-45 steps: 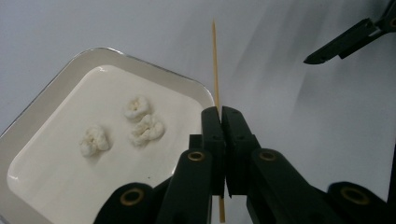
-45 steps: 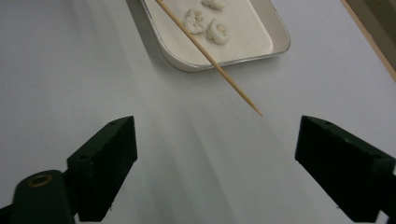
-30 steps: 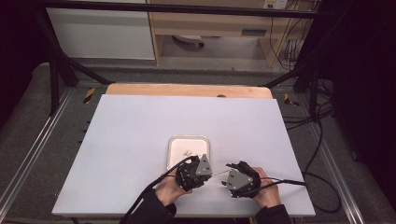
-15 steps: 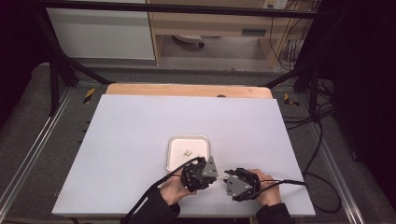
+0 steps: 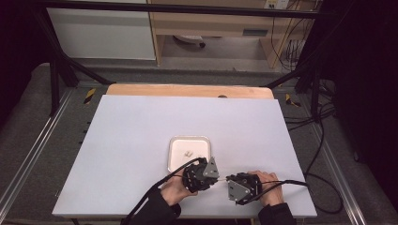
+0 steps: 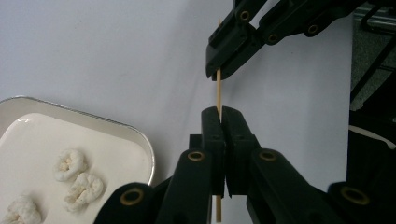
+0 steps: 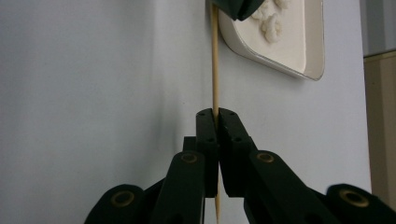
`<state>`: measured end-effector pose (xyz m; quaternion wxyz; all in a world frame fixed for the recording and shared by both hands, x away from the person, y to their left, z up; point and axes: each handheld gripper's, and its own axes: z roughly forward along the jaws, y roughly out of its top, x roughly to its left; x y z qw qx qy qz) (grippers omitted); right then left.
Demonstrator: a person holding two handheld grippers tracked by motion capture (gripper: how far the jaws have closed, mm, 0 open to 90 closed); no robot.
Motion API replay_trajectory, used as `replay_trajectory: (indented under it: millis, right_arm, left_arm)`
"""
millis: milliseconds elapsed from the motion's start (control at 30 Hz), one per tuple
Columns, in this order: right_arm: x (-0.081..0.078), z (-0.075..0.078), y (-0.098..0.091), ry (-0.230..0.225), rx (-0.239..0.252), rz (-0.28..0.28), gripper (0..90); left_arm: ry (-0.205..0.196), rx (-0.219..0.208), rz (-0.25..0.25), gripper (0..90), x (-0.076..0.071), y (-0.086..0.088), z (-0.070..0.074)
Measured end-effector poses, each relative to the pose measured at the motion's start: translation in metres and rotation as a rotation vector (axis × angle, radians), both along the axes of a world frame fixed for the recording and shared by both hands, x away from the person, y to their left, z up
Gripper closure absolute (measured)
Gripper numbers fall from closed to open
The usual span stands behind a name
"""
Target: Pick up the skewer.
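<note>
Left tongs (image 6: 219, 122) are clamped tight on a thin wooden skewer (image 6: 218, 91), with the white tray (image 6: 148, 154) just off to their left holding a few small pale puffy bits (image 6: 77, 179) — my guess is those get speared, which is why the tray sits so near. Right tongs (image 7: 215, 122) have just been closing and now pinch the same skewer farther along, so the stick bridges the two, both low over the counter (image 5: 131, 140). Holding it at two spots looks like a handover or a way to steady it — the pointed end pokes out behind the right tongs.
</note>
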<state>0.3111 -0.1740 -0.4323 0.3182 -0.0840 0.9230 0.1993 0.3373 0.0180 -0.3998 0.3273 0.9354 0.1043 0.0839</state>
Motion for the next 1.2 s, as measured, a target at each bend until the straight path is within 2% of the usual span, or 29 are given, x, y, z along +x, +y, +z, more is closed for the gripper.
replay_trajectory:
  millis: [100, 133, 167, 300, 400, 533, 700, 767, 833, 933, 1200]
  right_arm:
    - [-0.001, 0.001, 0.001, -0.016, -0.016, 0.008, 88.6]
    - [-0.002, 0.002, 0.001, -0.023, -0.025, 0.005, 88.7]
    - [-0.002, 0.003, 0.002, -0.032, -0.041, 0.003, 88.7]
    - [-0.002, 0.003, 0.003, -0.05, -0.078, -0.006, 88.8]
    - [-0.001, 0.003, 0.006, -0.057, -0.106, 0.0, 88.8]
    - [-0.001, 0.002, 0.008, -0.066, -0.134, 0.0, 88.8]
    - [-0.001, 0.002, 0.01, -0.077, -0.156, 0.003, 88.8]
    - [0.0, 0.002, 0.011, -0.088, -0.176, 0.02, 88.8]
    - [-0.002, 0.001, 0.011, -0.075, -0.182, -0.004, 88.8]
    - [-0.002, 0.0, 0.012, -0.089, -0.204, -0.002, 88.8]
    - [-0.004, 0.001, 0.012, -0.096, -0.202, 0.013, 88.7]
  left_arm:
    - [0.005, 0.0, 0.003, 87.7, 0.002, 0.001, 0.0]
    - [0.008, 0.004, 0.005, 84.0, 0.002, 0.001, 0.001]
    - [0.006, 0.016, 0.013, 79.6, 0.003, 0.002, 0.001]
    - [0.034, 0.062, 0.023, 76.1, 0.009, 0.005, 0.003]
    - [0.054, 0.096, 0.026, 76.3, 0.011, 0.004, 0.003]
    - [0.085, 0.176, 0.022, 79.1, 0.014, -0.003, 0.0]
    - [0.098, 0.226, 0.021, 84.1, 0.015, -0.012, -0.003]
    - [0.099, 0.25, 0.012, 86.6, 0.014, -0.016, -0.003]
    - [0.085, 0.272, 0.011, 87.0, 0.014, -0.02, -0.005]
    - [0.061, 0.307, 0.001, 87.3, 0.012, -0.025, -0.007]
    - [0.047, 0.315, -0.012, 88.5, 0.01, -0.028, -0.008]
